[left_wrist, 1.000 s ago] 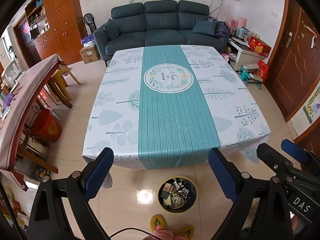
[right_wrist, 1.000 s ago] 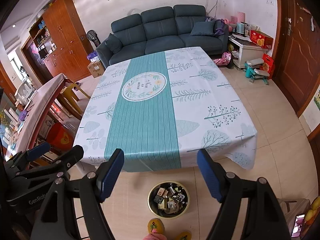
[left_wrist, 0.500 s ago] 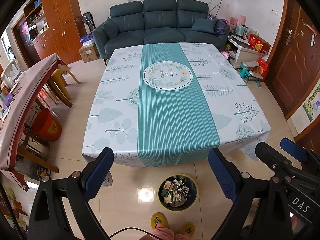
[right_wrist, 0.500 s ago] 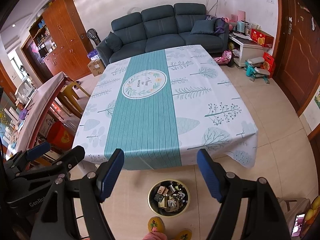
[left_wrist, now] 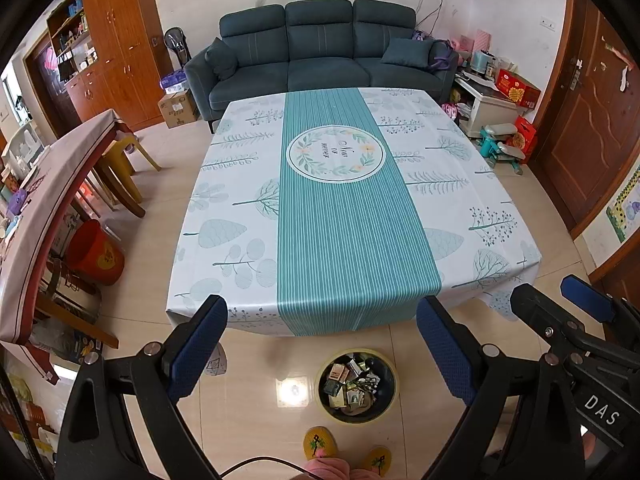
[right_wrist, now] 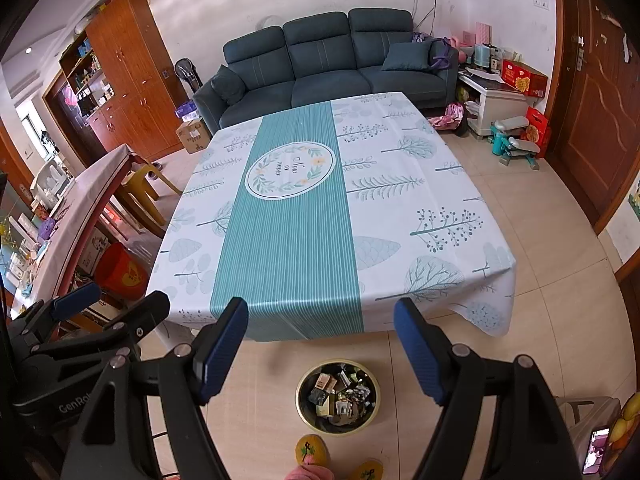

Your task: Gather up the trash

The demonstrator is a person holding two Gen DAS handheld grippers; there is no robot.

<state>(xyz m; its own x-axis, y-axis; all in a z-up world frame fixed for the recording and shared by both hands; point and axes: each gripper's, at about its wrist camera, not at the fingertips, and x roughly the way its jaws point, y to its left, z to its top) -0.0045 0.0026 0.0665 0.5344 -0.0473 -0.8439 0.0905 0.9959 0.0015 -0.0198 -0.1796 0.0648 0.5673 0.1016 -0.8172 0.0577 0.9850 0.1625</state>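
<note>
I am holding my left gripper (left_wrist: 320, 334) with its jaws spread wide and nothing between them, and my right gripper (right_wrist: 320, 340) is standing just as wide and just as empty. Both are hanging above the floor at the near edge of the table, tilted downward, which I judge is keeping them ready over the bin rather than reaching for anything.

The trash bin (left_wrist: 357, 385) is sitting on the tiled floor just beyond my slippers (left_wrist: 320, 444), framed between the blue pads in both views, and the trash (right_wrist: 340, 394) is lying inside it as a heap of wrappers and small cartons (too jumbled for me to name any piece). It is sitting there, I think, so that I can drop things straight down without stepping away.

The tablecloth (left_wrist: 344, 216), teal-striped with printed trees and a wreath, is showing no litter that I can see, so I am judging the collecting largely done. Farther out, a dark sofa (left_wrist: 320, 52) is standing against the far wall, wooden cabinets (left_wrist: 116, 52) are filling the left side, and a brown door (right_wrist: 596, 112) is closing off the right.
</note>
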